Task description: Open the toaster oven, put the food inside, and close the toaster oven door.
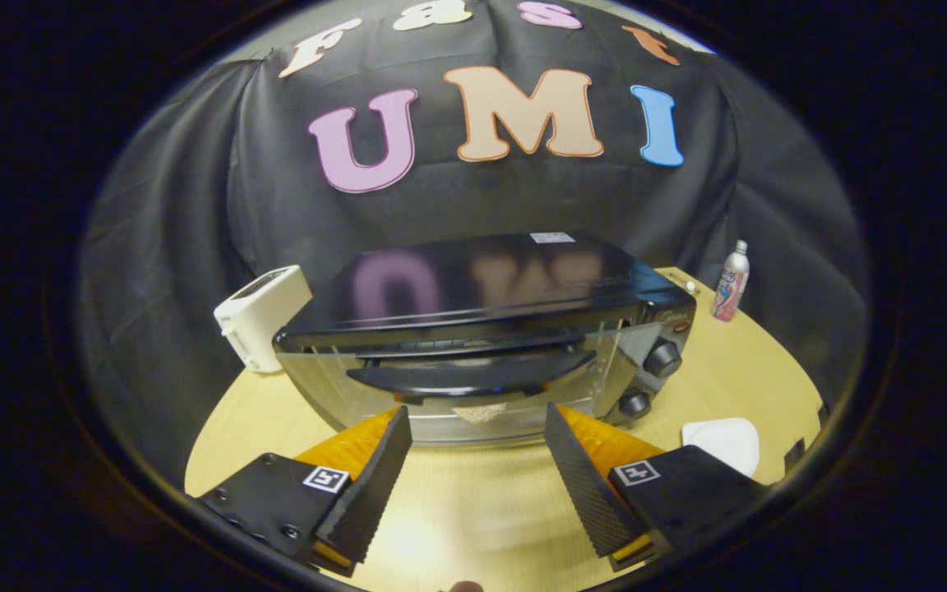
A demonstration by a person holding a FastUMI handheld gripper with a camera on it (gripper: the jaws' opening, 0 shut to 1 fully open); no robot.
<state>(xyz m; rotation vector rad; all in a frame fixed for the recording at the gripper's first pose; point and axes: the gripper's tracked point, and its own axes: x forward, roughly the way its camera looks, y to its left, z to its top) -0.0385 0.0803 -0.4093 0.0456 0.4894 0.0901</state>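
With its fingers spread apart and holding nothing, the gripper (pixel 478 419) sits just short of the toaster oven (pixel 486 329) on the table (pixel 736 370), whose rigid, probably slick glass door looks best taken by the dark bar handle (pixel 469 374).
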